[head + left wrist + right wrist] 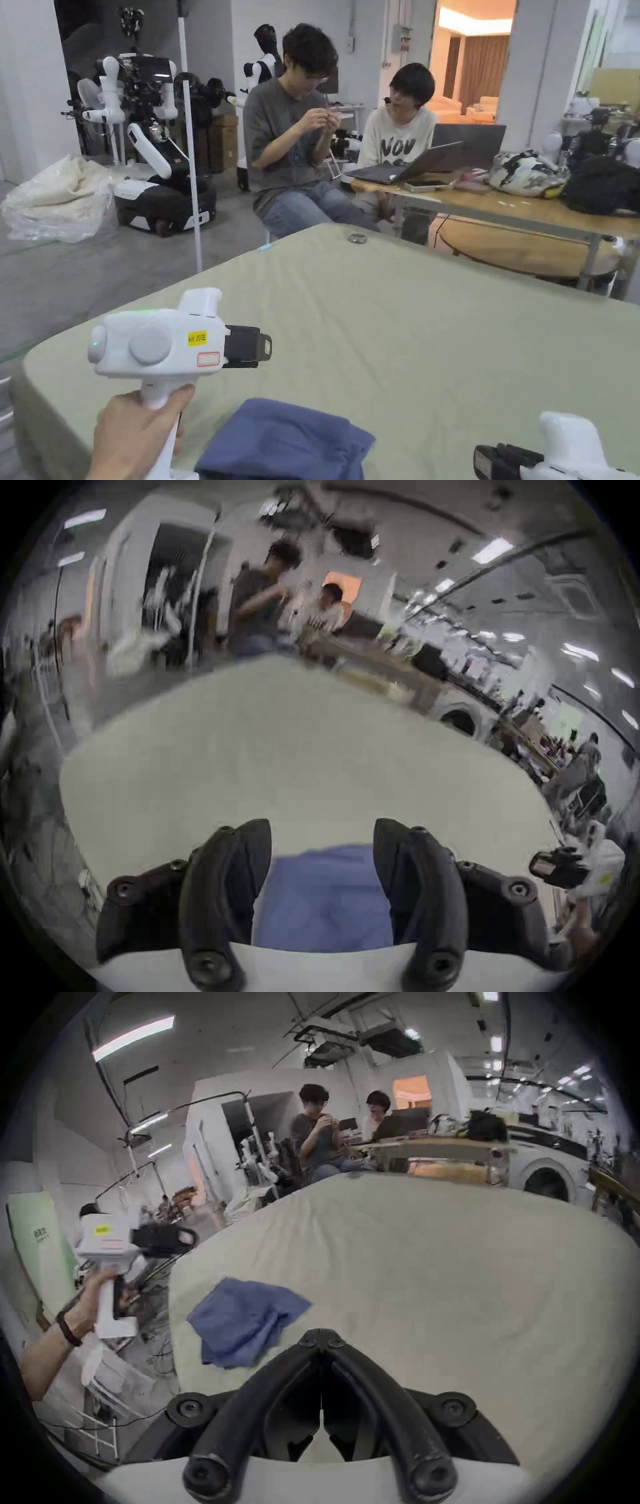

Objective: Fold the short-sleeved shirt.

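We judge the shirt (pixel 284 440) already folded on the near desk (pixel 437 350), left hand-held gripper (pixel 322 843) wide, right hand-held gripper (pixel 322 1342) closed empty.

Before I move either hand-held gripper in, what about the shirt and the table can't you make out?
- Blue shirt, head view: near part cut off by the bottom edge, so its full outline is unknown.
- Same shirt, left gripper view: sides hidden behind the left hand-held gripper, open; picture blurred.
- Sleeves and collar: lost in the bunched cloth, right gripper view.
- Small round object on the table: too small to identify.
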A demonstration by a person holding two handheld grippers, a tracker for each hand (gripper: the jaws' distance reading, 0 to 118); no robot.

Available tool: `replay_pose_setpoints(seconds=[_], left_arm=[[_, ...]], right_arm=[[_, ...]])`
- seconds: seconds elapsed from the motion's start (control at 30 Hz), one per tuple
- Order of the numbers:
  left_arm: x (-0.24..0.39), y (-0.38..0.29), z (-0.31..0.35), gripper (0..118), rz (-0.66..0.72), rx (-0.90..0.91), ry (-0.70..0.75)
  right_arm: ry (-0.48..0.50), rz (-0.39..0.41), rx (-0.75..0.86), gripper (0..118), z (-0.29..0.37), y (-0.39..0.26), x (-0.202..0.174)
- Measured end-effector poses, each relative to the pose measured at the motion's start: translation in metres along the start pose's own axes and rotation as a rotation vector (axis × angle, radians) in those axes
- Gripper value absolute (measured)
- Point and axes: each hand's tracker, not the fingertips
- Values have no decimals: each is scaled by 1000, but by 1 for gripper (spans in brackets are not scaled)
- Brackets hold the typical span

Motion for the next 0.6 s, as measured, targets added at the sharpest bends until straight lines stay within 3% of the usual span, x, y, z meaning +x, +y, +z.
replay_pose_setpoints(seconds=[0.07,0.17,0.3,0.4,0.5,0.6], left_arm=[[44,6,22,61,-59,101,-88],[118,3,47,61,-179,230,-106],[209,-16,64,61,-290,311,-194],[258,-30,63,59,-286,360,-244],[295,-35,63,45,-305,375,-347],[323,-35,65,28,-337,392,-346]], right_arm=[[-42,-12,22,0,31,-4,19],[-193,67,82,0,80,-12,43],[-350,36,189,0,146,-12,83],[-454,21,262,0,191,-13,107],[-523,10,320,0,225,-17,123],[-558,-18,380,0,254,-22,135]])
